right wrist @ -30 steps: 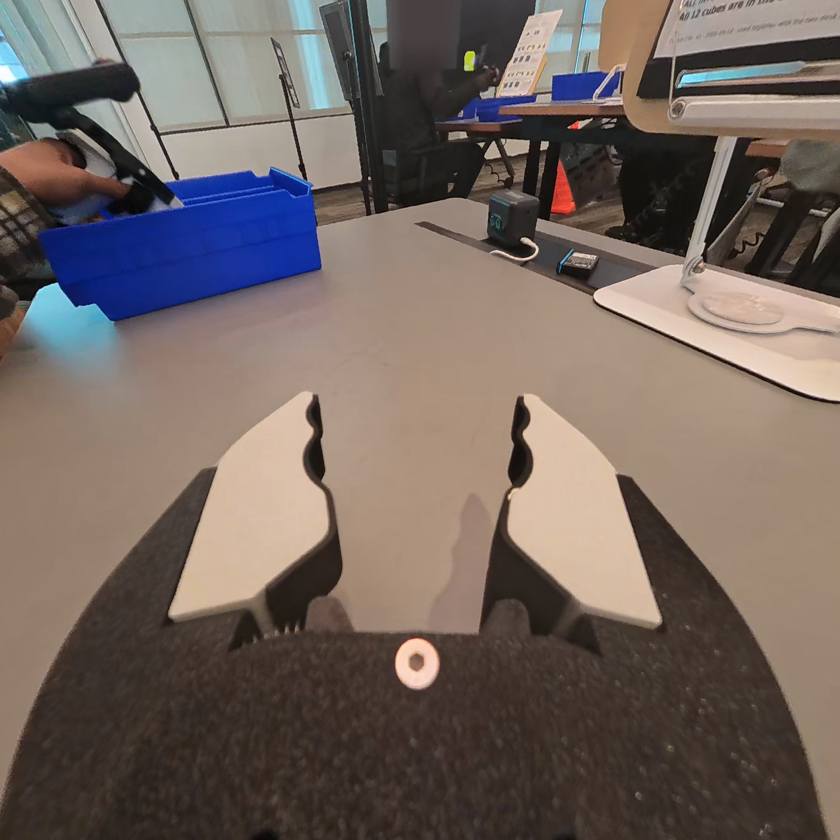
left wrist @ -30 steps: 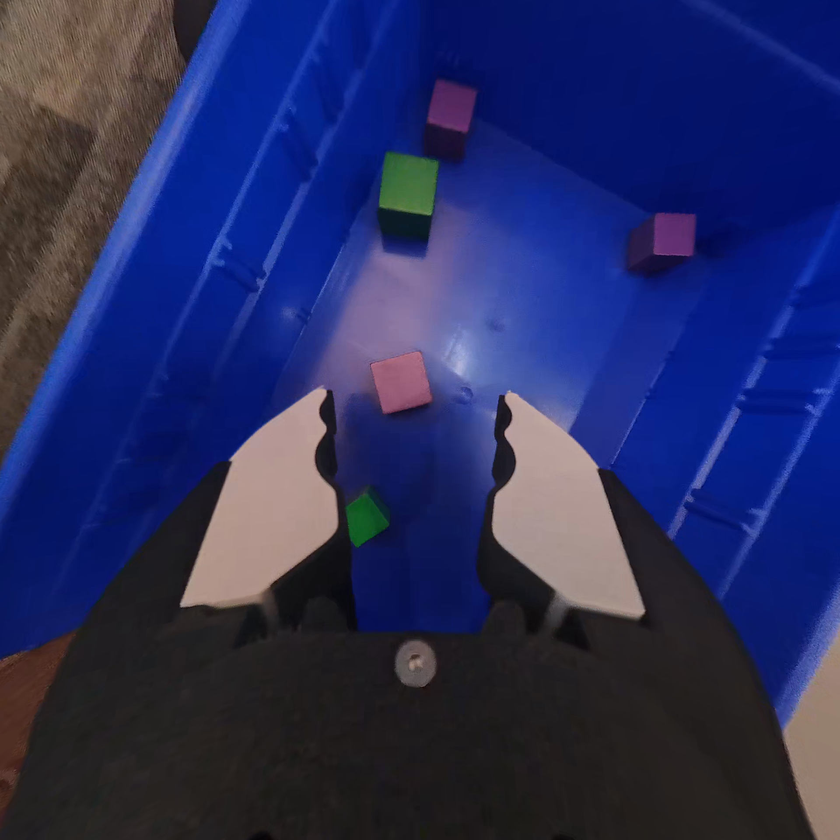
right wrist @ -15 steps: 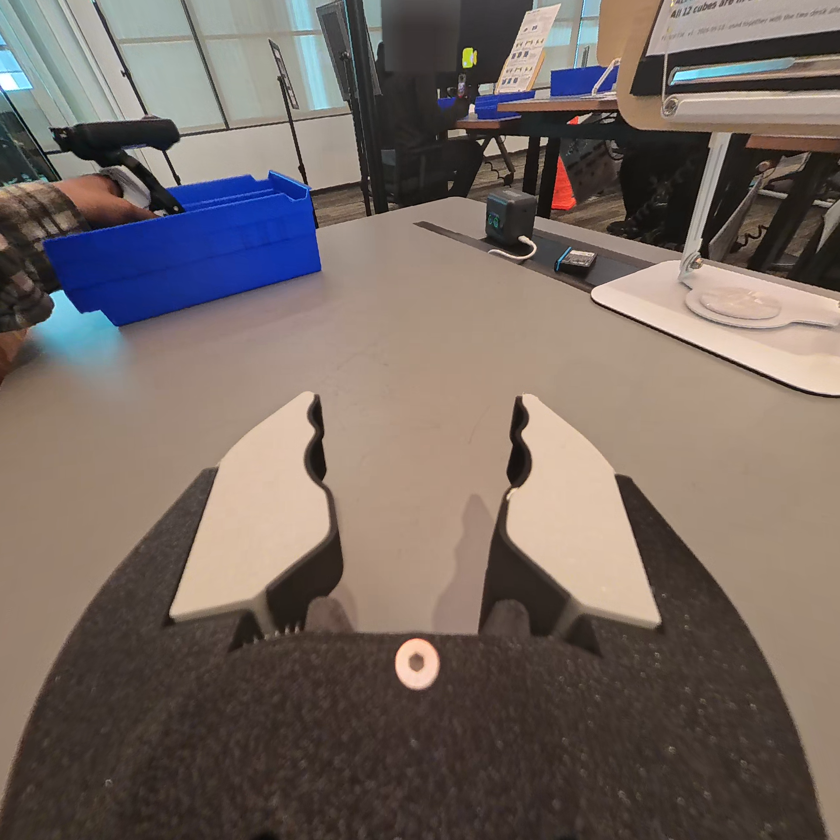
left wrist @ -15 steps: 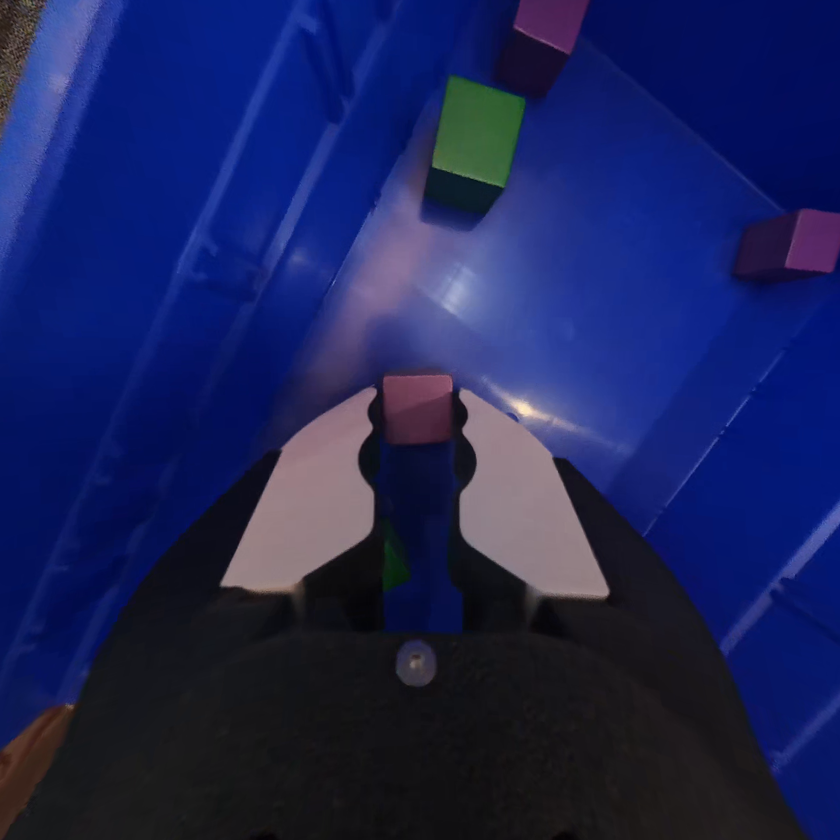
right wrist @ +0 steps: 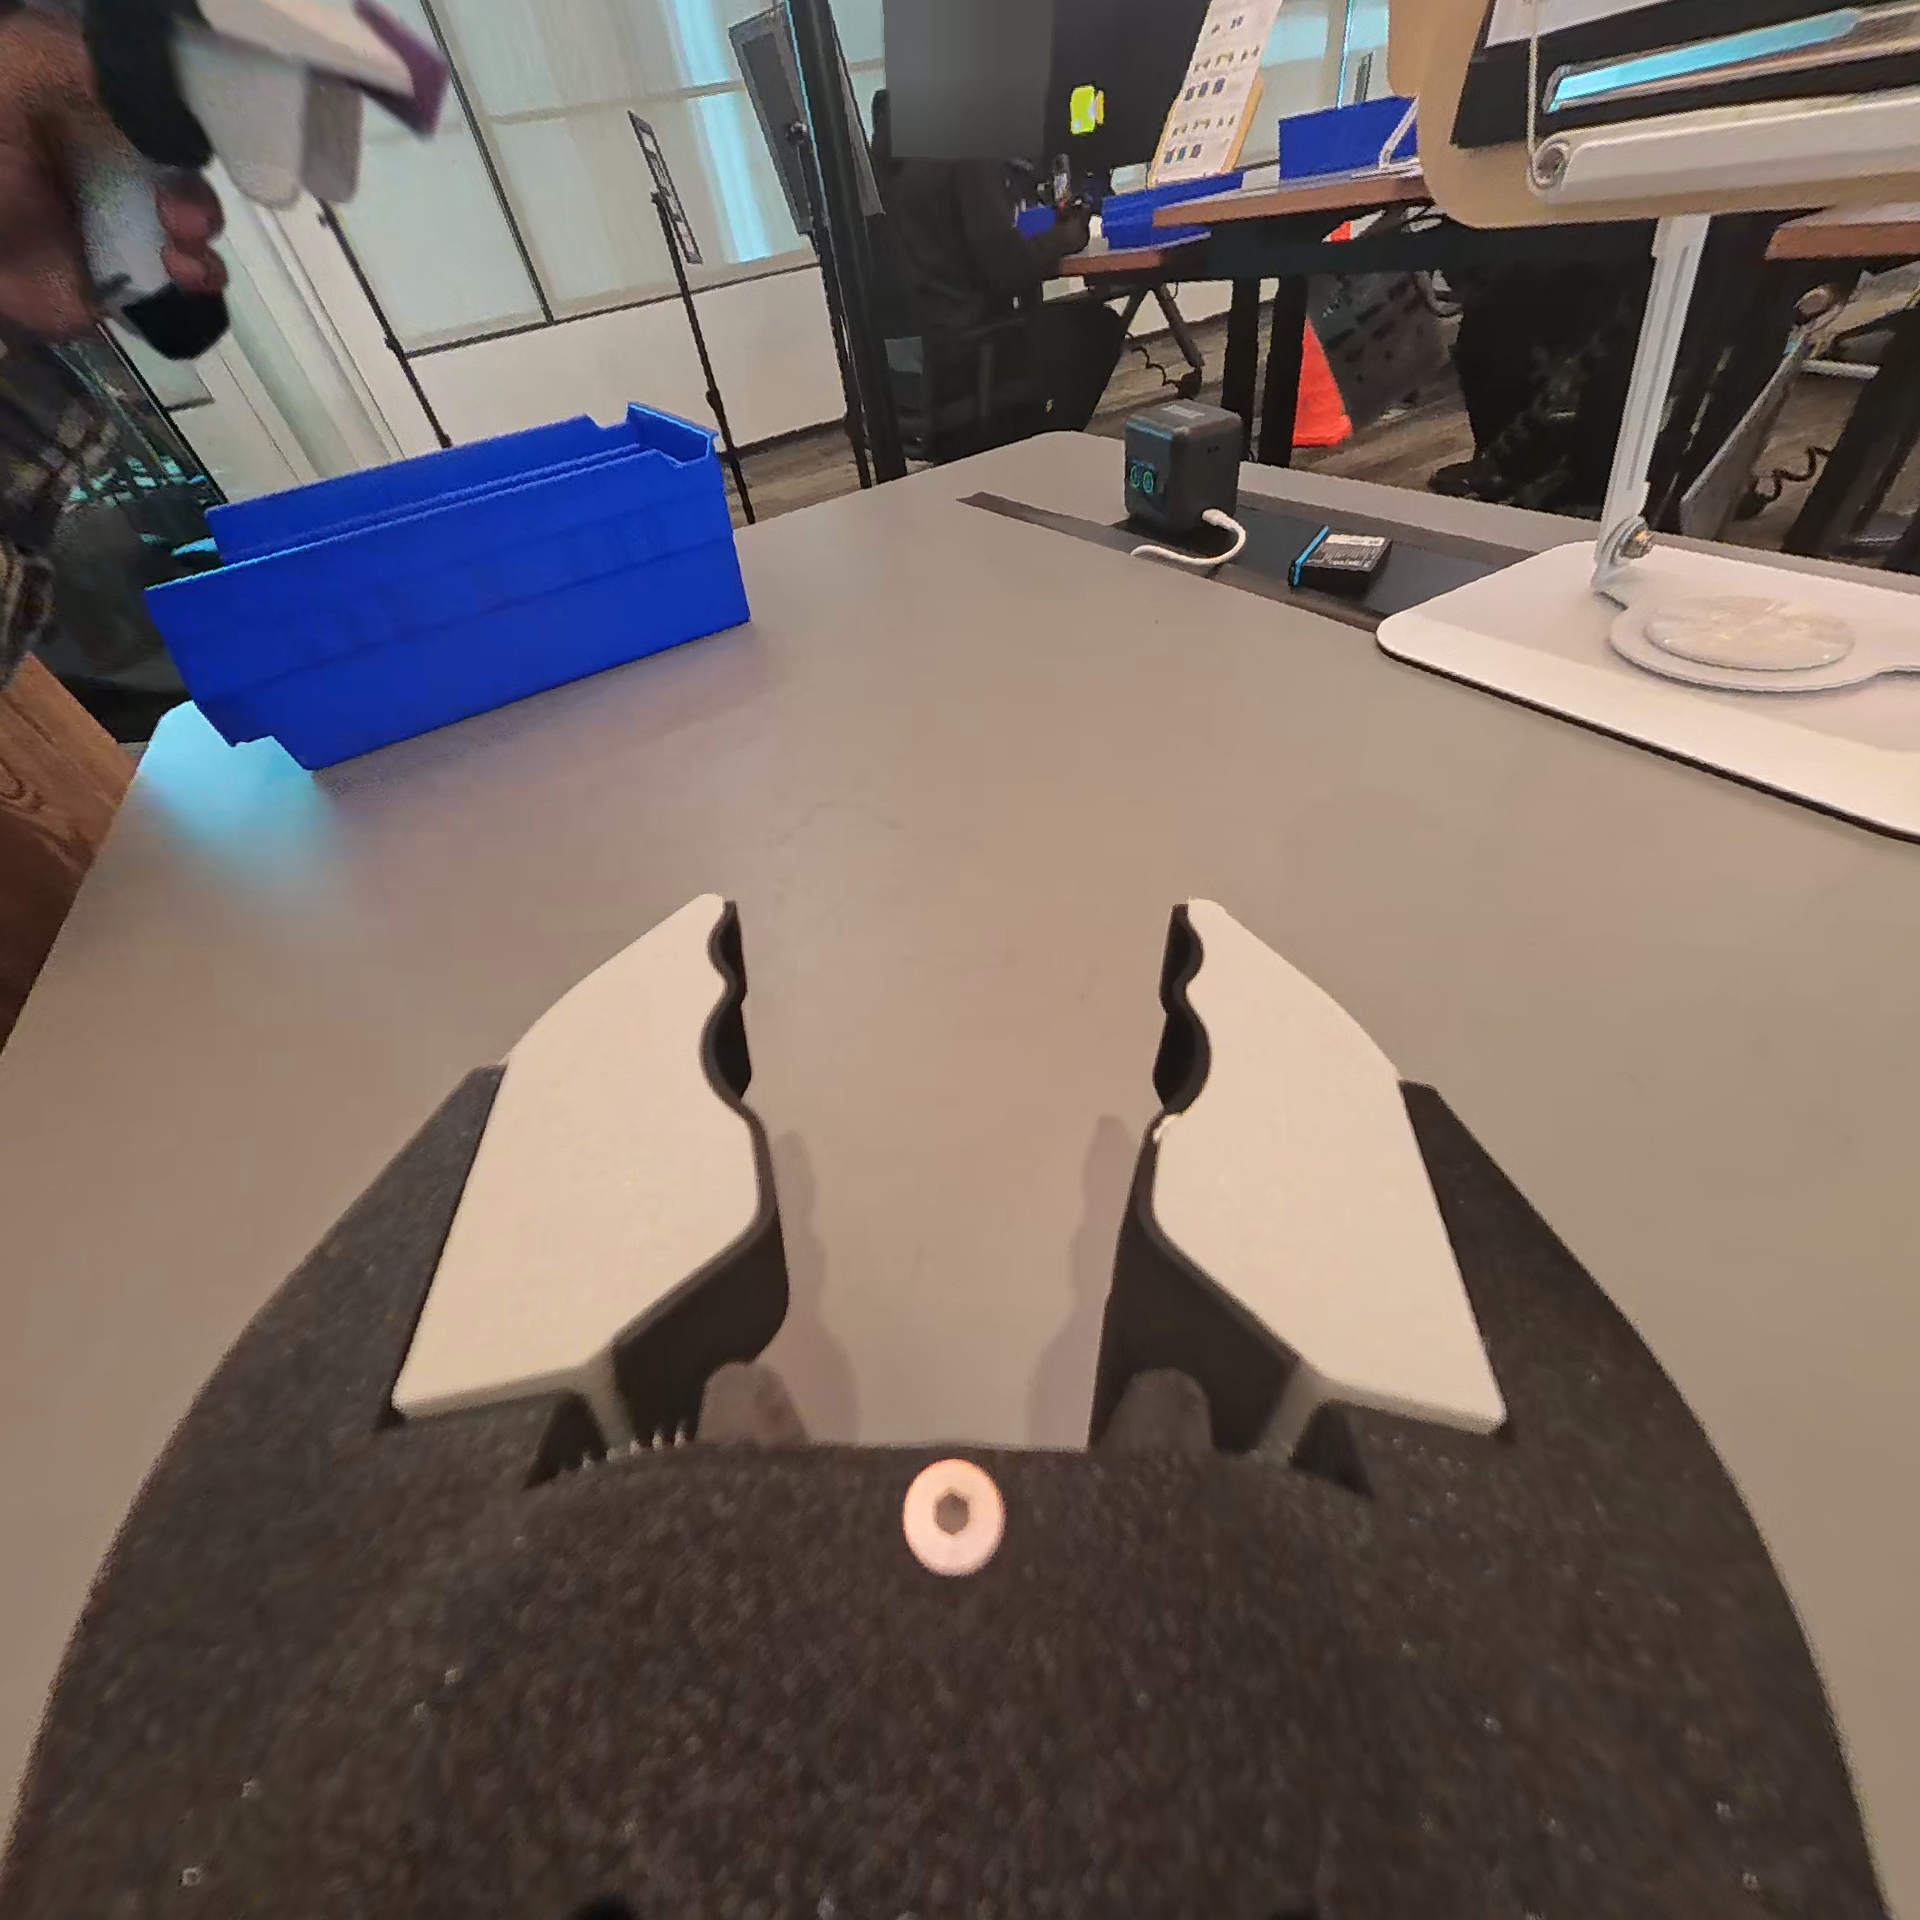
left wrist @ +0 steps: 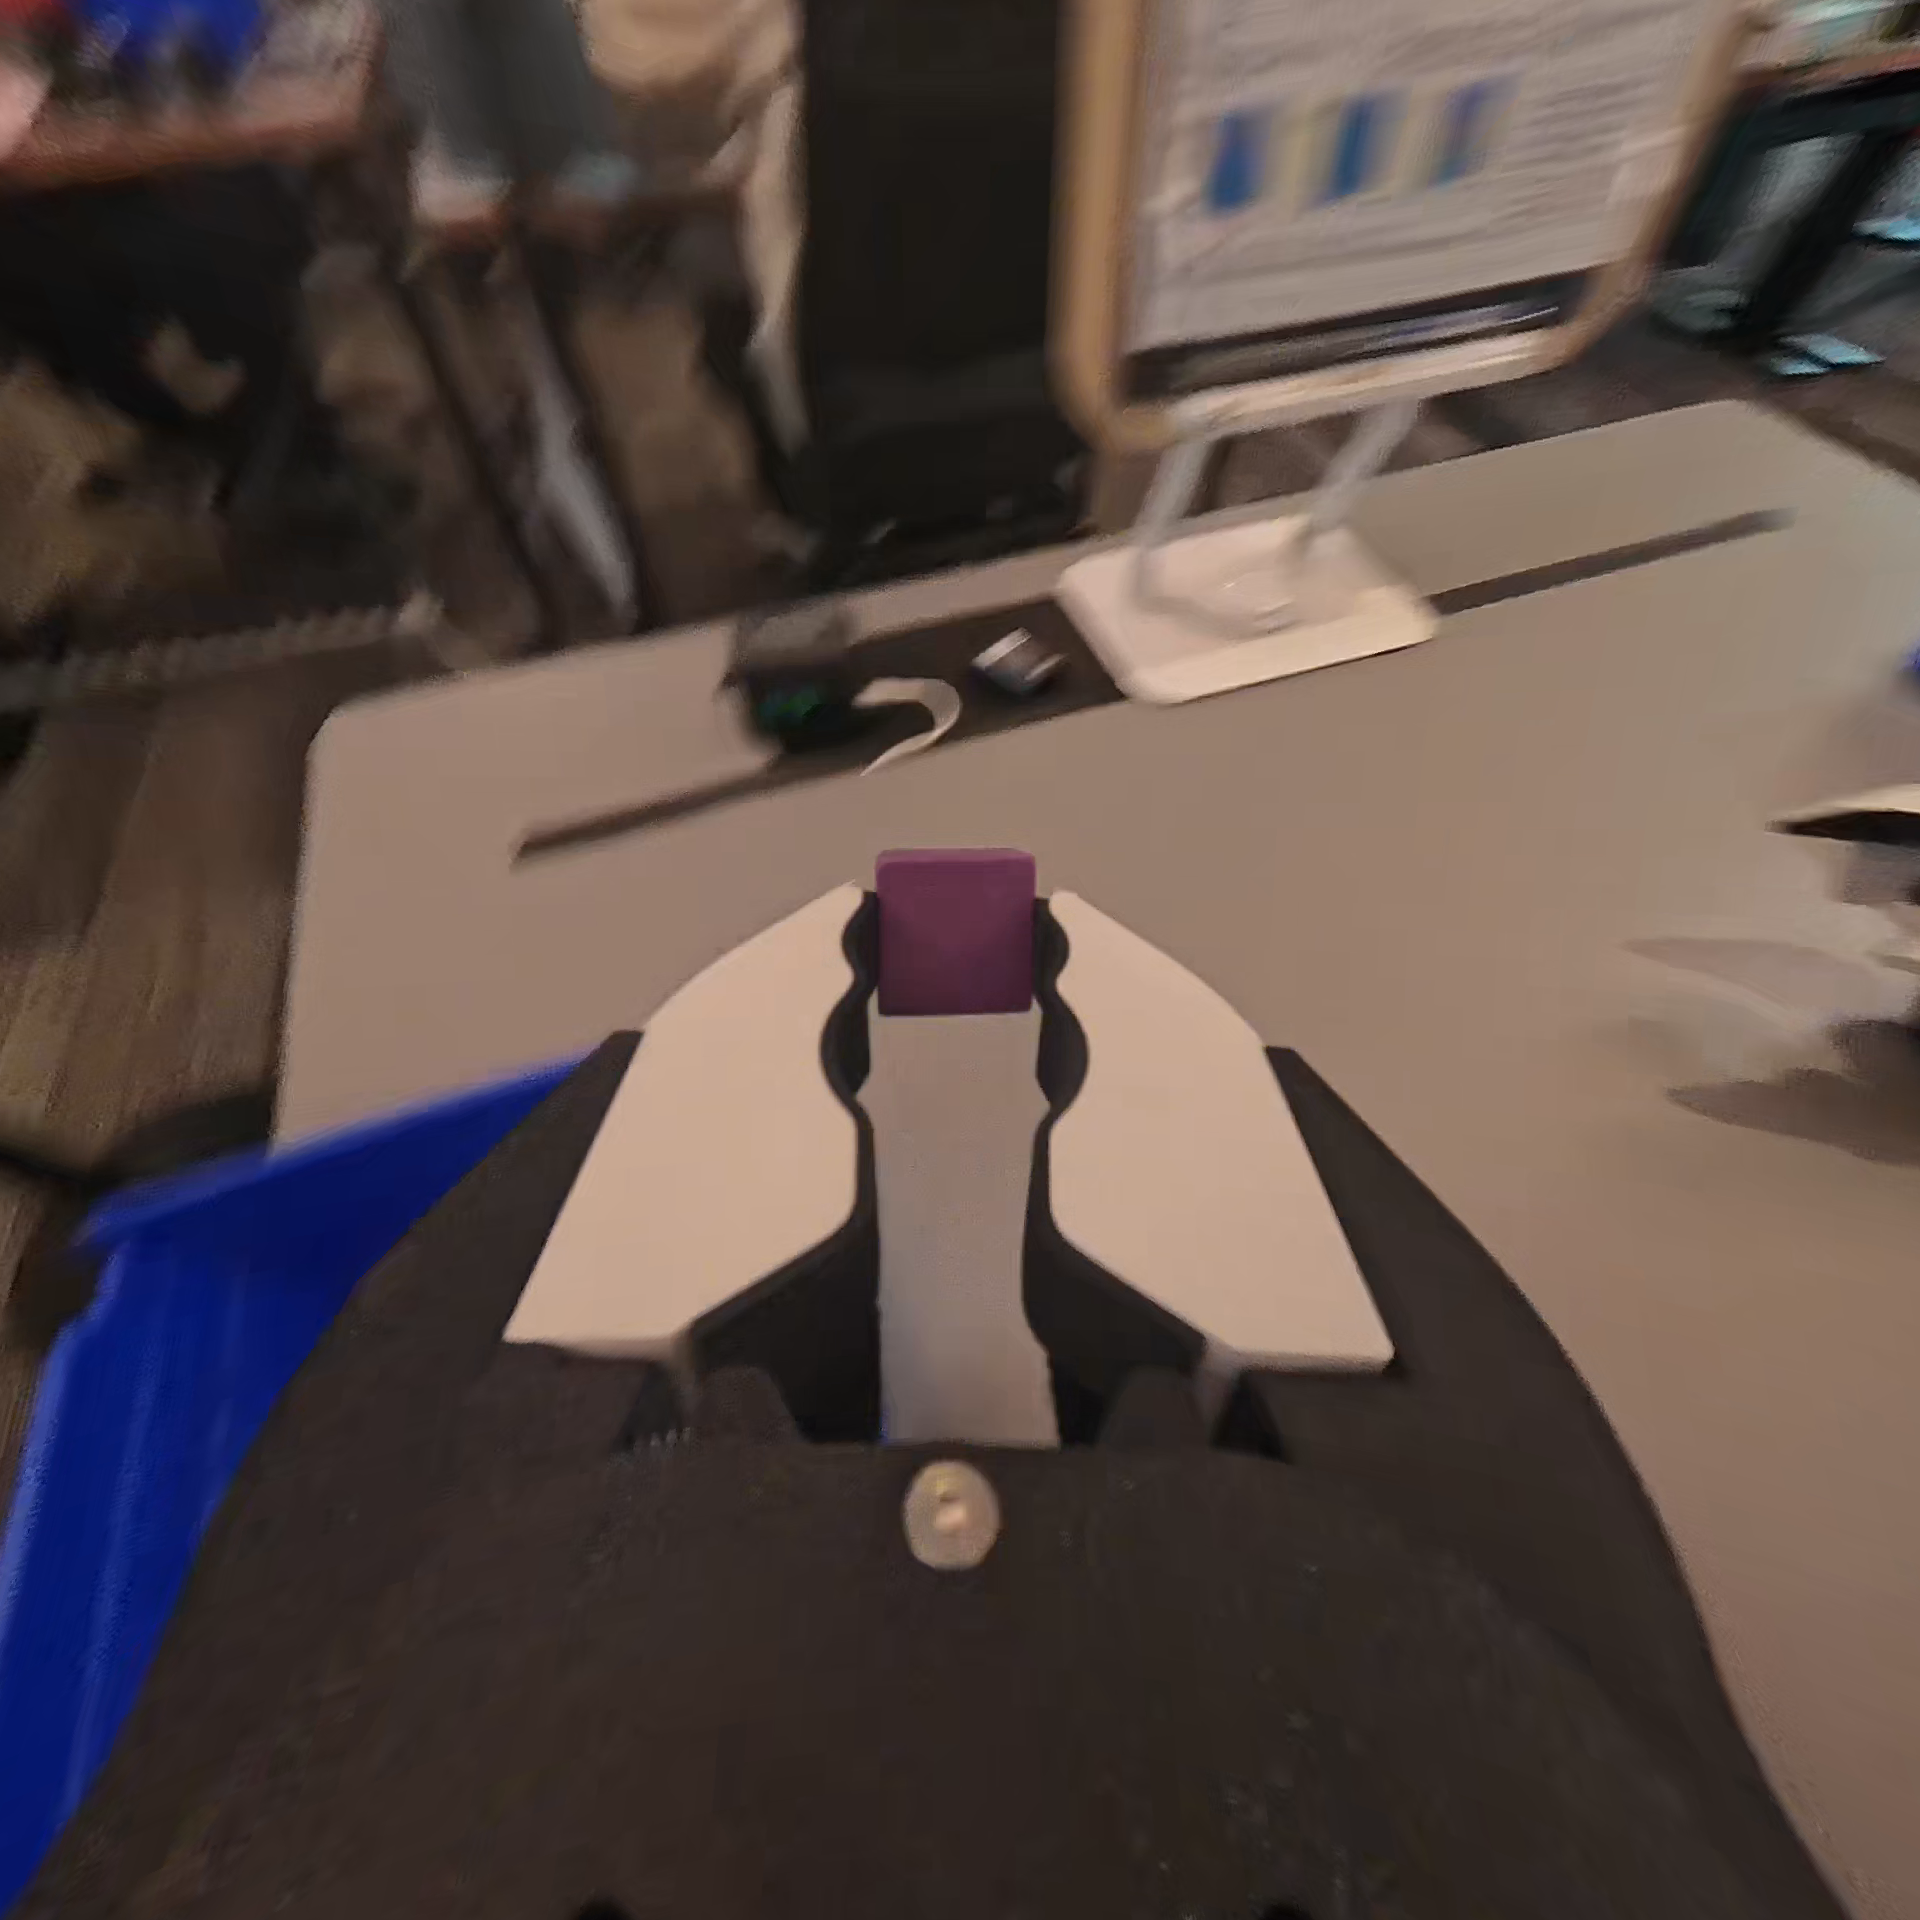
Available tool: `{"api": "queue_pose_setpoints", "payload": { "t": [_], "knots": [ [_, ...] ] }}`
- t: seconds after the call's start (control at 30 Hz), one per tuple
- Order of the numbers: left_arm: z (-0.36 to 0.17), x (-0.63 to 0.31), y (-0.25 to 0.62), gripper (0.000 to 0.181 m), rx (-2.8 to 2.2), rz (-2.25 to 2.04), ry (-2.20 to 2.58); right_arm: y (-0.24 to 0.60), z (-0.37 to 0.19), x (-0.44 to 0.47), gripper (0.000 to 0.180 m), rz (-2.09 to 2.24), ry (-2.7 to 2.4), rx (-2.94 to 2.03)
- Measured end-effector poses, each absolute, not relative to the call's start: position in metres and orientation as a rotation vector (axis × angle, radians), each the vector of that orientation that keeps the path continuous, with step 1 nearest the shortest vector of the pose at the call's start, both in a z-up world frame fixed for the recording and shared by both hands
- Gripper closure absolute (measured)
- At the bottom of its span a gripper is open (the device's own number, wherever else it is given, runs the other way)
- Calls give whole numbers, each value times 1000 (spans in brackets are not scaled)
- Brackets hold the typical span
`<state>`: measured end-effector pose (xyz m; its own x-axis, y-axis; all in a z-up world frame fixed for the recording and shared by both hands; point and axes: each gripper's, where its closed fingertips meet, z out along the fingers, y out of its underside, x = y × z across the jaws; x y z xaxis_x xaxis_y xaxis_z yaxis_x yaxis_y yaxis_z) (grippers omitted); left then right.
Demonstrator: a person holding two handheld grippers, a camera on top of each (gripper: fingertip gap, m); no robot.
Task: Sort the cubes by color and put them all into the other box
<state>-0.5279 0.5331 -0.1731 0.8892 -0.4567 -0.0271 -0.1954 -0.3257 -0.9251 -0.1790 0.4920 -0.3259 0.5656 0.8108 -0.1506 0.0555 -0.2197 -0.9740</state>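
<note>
While my left gripper [left wrist: 955,914] pinches a purple cube [left wrist: 954,944] above the table [left wrist: 1351,894], my right gripper [right wrist: 954,914] hangs spread and empty.

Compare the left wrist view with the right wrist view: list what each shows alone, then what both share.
Left wrist view only: the small purple cube seen up close, pinched at the fingertips of the left gripper.

Right wrist view only: the right gripper, open and empty; the whole long blue plastic bin.

Both: the grey table, the white stand base, the small black device with a white cable.
</note>
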Motion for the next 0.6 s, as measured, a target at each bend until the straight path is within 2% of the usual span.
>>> {"api": "queue_pose_setpoints", "payload": {
  "t": [0.1, 0.27, 0.37, 0.5, 0.6],
  "knots": [
    [-159, -428, 518, 153, -1637, -385, 782, 492, -324, -178, 103, 855, -726, -1658],
    [-185, -295, 475, 153, -1206, -703, 1104, 484, -316, -183, 102, 1077, -706, -1651],
    [-205, -256, 457, 153, -1062, -894, 1122, 468, -304, -191, 101, 1424, -643, -1638],
    [-231, -232, 439, 153, -980, -1002, 1158, 443, -261, -186, 96, 2148, -322, -1466],
    [-236, -226, 427, 153, -934, -981, 1205, 434, -254, -192, 95, 2395, -165, -1475]
  ]
}}
